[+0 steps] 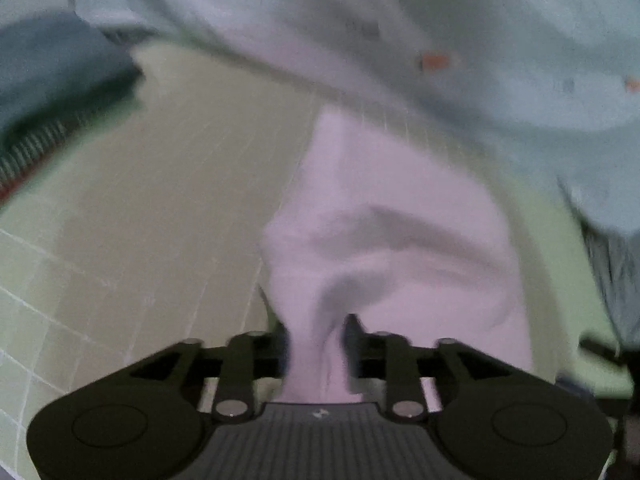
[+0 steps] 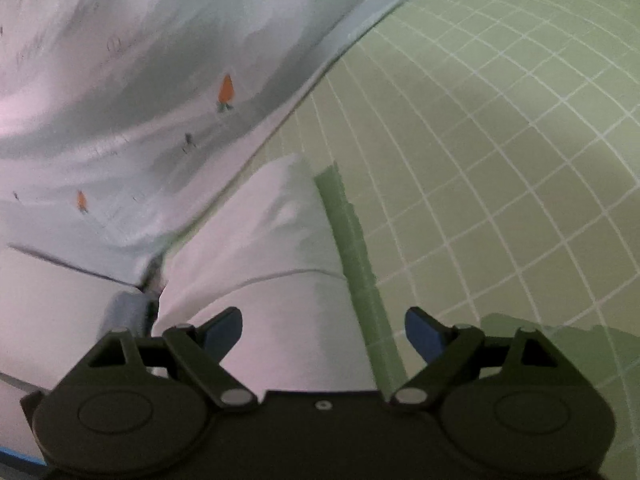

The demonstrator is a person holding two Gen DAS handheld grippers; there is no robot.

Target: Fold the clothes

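Pinching the soft, floppy pink sleeve (image 1: 360,240) with our left gripper (image 1: 316,344), bunched fabric clamped between. Our right gripper (image 2: 324,332) hangs spread, holding nothing; we'd grab near the hem.

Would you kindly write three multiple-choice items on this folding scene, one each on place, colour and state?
1. What lies under the pale printed garment?
A. green gridded cutting mat
B. wooden floor
C. blue towel

2. What colour are the small carrot-shaped prints?
A. purple
B. orange
C. black

3. How does the left claw stand?
A. wide open over bare mat
B. out of view
C. closed on a bunch of white cloth

Answers: 1 A, the green gridded cutting mat shows beside the garment's edge; 2 B, the prints are orange; 3 C, white cloth is pinched between its fingers.
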